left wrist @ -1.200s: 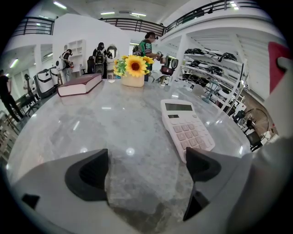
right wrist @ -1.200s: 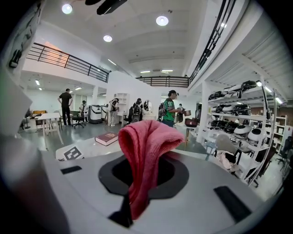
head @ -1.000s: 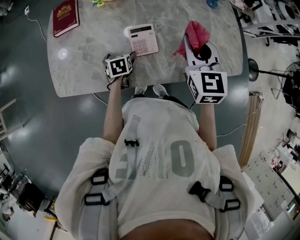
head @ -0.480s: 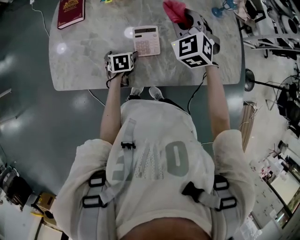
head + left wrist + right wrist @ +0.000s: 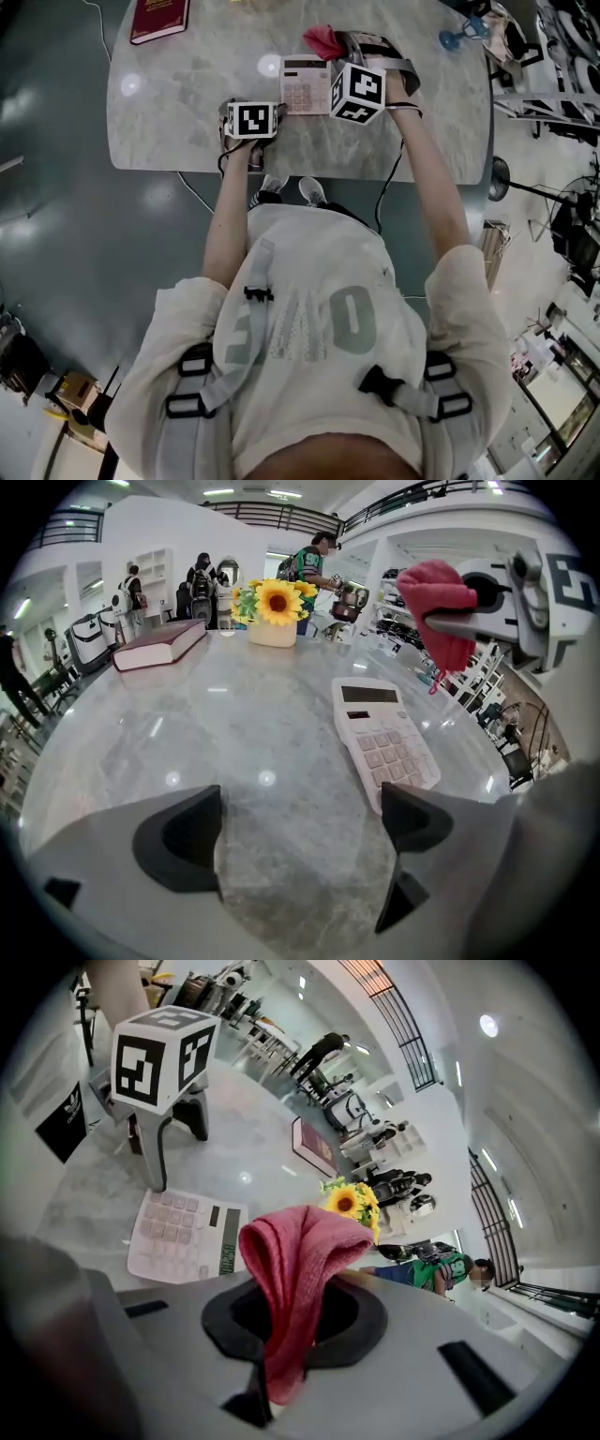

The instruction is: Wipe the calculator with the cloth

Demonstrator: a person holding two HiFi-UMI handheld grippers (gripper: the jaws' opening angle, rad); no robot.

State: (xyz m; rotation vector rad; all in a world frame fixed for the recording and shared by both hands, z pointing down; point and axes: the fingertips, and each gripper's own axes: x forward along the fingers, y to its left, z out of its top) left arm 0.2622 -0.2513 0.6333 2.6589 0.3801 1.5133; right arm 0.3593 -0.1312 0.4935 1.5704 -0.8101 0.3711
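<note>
The calculator (image 5: 306, 86) lies flat on the table (image 5: 178, 122), long axis pointing away from the person, display at the far end. Right gripper (image 5: 286, 1335) fingers clamp the pink cloth (image 5: 300, 1251), raised near that end. Left gripper (image 5: 300, 822) fingers stand apart, empty, beside the near end. A pot (image 5: 273, 635) holds sunflowers.

At the bottom of the frame the left gripper (image 5: 295, 832) is held with jaws apart, and only bare table (image 5: 234, 724) is seen between them. A calculator (image 5: 382, 738) is laid flat at centre right. At upper right a cloth (image 5: 439, 607) is clamped in the right gripper (image 5: 466, 623). A book (image 5: 159, 644) is seen at upper left.
</note>
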